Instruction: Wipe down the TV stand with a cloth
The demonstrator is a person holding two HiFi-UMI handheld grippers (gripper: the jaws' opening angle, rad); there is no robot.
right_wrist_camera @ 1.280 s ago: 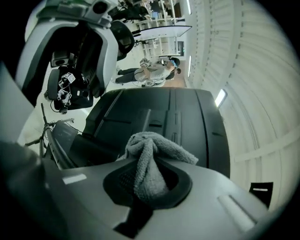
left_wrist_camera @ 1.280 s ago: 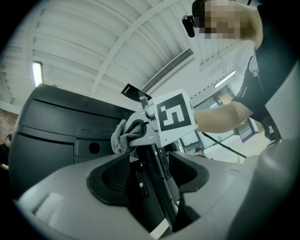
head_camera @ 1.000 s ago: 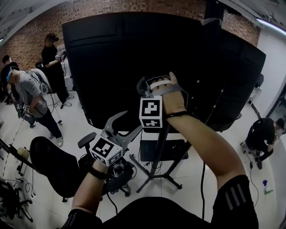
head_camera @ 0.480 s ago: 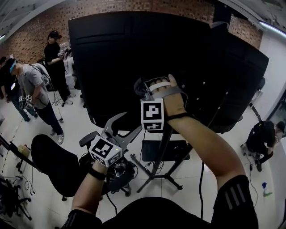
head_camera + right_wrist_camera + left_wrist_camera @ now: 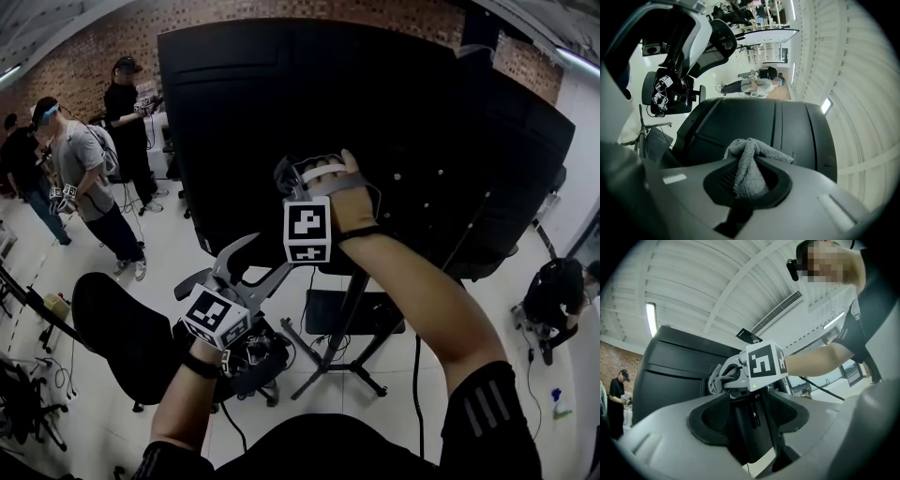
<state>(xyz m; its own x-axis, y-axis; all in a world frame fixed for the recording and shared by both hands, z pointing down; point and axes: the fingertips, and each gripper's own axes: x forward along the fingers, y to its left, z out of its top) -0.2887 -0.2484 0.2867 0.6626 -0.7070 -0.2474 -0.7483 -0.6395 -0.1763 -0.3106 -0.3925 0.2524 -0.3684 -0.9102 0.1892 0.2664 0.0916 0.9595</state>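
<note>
Cloth (image 5: 749,164), grey and bunched, is clamped in the right gripper (image 5: 302,178) at frame centre, while the left gripper (image 5: 750,414), lower left, stands part open with nothing between its jaws. Beyond, the cloth meets the black screen back (image 5: 281,112), so the wiping seems to be going on up high. The next move likely calls for dropping to the TV stand (image 5: 349,314) below.

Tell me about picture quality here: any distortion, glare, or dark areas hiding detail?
Head view: heavy fisheye bends the brick wall; the black TV back is a near-featureless dark mass. Left gripper view: ceiling lamp blown out, corners vignetted. Right gripper view: cloth sharp, evenly lit.
</note>
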